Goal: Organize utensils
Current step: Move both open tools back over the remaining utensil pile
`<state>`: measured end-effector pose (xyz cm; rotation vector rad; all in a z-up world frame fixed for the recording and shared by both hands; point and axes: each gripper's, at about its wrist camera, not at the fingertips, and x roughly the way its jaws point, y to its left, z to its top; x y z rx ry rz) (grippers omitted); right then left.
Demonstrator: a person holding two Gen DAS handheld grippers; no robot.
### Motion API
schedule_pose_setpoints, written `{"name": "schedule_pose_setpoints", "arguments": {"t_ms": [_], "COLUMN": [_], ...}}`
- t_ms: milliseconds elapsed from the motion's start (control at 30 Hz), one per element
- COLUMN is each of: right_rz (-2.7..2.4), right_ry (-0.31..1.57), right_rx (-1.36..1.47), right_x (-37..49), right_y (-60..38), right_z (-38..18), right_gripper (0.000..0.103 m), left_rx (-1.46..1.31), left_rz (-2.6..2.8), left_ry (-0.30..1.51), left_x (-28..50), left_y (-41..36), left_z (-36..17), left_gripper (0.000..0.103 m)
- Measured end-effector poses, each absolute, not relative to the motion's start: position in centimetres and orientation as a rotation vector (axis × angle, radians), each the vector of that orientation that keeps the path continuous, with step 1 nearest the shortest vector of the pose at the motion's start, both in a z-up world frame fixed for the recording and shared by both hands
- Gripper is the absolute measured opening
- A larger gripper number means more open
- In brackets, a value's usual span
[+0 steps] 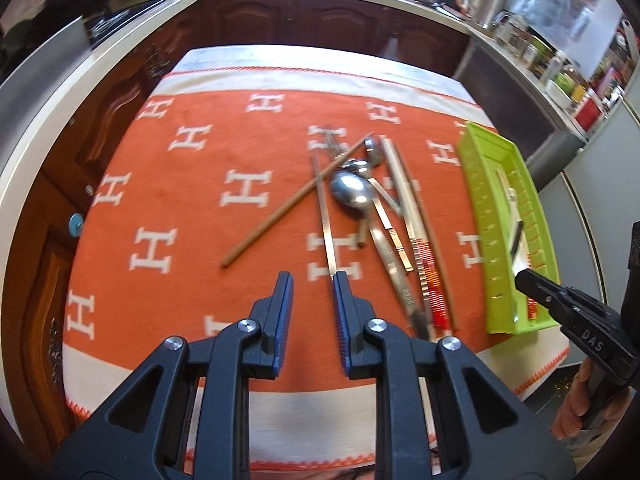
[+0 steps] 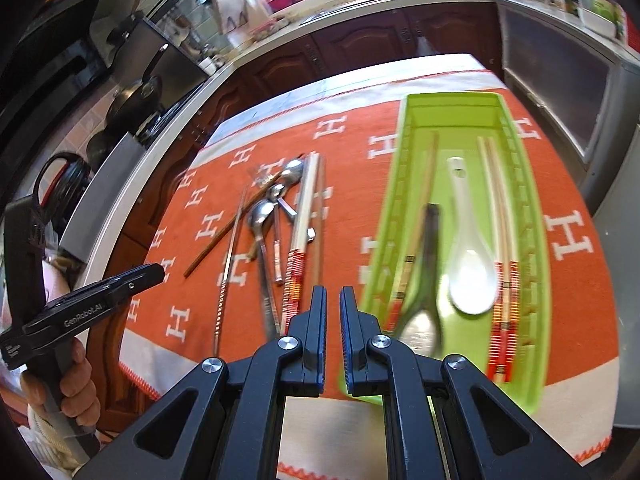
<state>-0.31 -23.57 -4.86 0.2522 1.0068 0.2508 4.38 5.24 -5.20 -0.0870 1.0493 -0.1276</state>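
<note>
Loose utensils (image 1: 360,208), spoons and chopsticks, lie heaped mid-worktop on an orange cloth (image 1: 180,208). Just right of them a green tray (image 2: 520,168) holds a white spoon (image 2: 470,272), a dark spoon and chopsticks. The left gripper (image 1: 312,284) hangs narrowly parted and empty; the right gripper (image 2: 332,296) is nearly pressed together, pinching nothing.

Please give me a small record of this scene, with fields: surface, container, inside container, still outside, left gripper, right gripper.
surface: orange cloth with white H letters
container: green tray, on the cloth
inside container: white spoon, dark-handled spoon, chopsticks
still outside: pile of metal spoons and chopsticks, beside the tray
left gripper: jaws slightly apart, nothing between them
right gripper: nearly shut, holds nothing
</note>
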Motion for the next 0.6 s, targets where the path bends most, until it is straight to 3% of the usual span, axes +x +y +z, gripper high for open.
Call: {"name": "schedule_pose_setpoints", "arguments": {"t_ms": [367,600], "right_rz": [0.335,0.362], "right_ry": [1.067,1.121], "right_rx": [0.166,0.212], "right_x": [3.6,8.6], "right_y": [-16.6,-14.2], "right_z": [-5.7,-7.7], "right_gripper": [0.007,0.016], "left_rx": [-0.094,-0.058], "left_rz": [-0.109,-0.144], "left_ry": [1.083,1.102], "left_x": [5.7,8.9], "left_y": [8.8,9.2], "left_z": [-7.3,-8.6], "left_gripper": [0.017,0.017]}}
